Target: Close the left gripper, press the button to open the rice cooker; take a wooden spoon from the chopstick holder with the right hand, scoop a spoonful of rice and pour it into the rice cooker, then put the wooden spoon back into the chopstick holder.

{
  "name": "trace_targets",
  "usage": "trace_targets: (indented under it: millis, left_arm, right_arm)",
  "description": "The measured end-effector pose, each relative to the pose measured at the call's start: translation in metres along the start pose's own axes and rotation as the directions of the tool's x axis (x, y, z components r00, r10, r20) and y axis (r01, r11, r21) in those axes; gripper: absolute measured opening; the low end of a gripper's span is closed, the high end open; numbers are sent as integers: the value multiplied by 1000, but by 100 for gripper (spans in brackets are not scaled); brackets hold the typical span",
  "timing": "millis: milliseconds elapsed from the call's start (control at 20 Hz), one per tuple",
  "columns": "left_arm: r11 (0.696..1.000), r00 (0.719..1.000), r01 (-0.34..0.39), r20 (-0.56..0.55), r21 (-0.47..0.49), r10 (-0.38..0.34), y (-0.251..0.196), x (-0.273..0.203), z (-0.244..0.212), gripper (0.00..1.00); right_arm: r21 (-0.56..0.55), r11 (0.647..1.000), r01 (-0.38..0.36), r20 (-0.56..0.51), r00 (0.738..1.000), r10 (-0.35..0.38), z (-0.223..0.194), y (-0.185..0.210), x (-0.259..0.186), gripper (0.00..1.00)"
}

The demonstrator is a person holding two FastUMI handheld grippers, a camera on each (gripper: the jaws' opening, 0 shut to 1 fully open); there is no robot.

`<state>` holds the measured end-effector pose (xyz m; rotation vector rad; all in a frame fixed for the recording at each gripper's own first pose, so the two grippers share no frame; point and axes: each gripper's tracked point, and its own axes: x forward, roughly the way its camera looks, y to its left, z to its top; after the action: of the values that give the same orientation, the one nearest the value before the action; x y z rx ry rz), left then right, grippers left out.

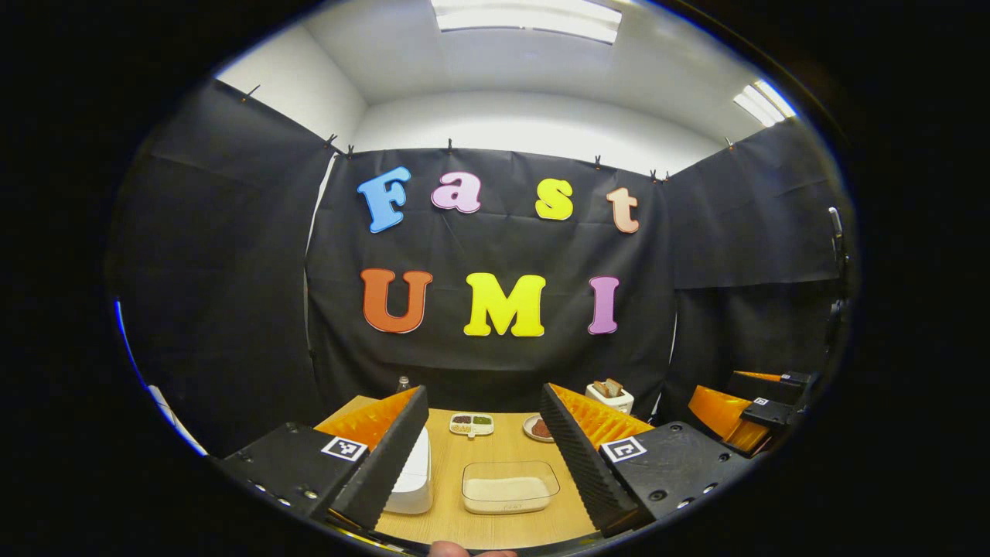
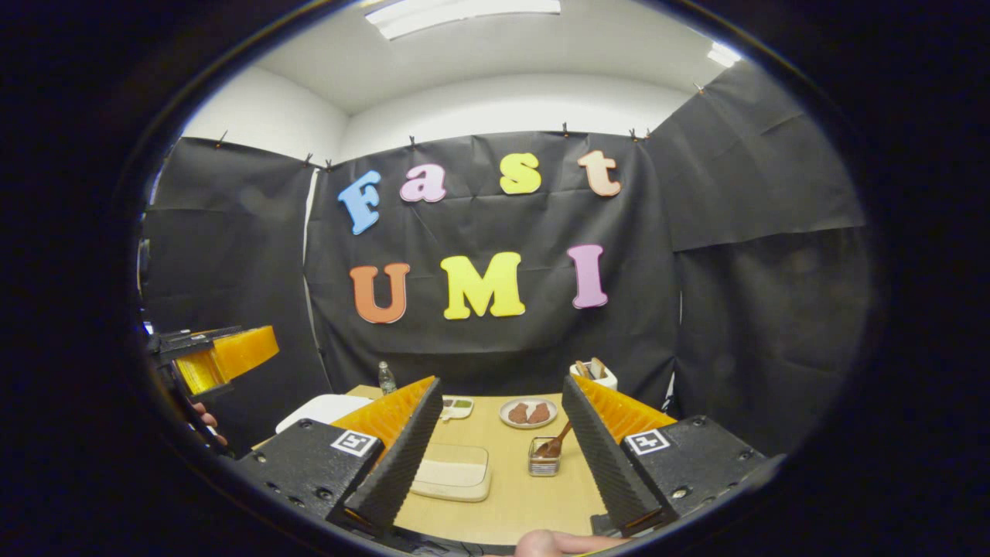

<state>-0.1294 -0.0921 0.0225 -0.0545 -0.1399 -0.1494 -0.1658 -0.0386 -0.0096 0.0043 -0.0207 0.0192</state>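
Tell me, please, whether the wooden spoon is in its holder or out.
In: the wooden spoon stands tilted in the chopstick holder, and the right gripper holds nothing.

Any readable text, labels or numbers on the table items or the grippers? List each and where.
No readable words or numbers.
Square markers on the left gripper: black-and-white pattern, no text.
The right gripper carries the same kind of square pattern, no text.
Faint mark on the front wall of the rice container: too small to read.
The rice cooker and chopstick holder: no text to make out.
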Motion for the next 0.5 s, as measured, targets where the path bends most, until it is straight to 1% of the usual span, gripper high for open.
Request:
trace_targets:
  millis: [150, 200, 500]
  left_arm:
    - [1000, 1000, -6, 2, 15, 6, -2, 1, -1, 95]
    - [1000, 1000, -14, 1, 21, 14, -2, 2, -1, 95]
    - [996, 999, -35, 2, 80, 35, -1, 10, -4, 94]
  right_arm:
    - [1, 1000, -8, 2, 1000, 8, 3, -1, 4, 100]
    - [1, 1000, -10, -2, 1000, 10, 9, -8, 13, 100]
    - [1, 1000, -21, -15, 1000, 21, 6, -9, 21, 100]
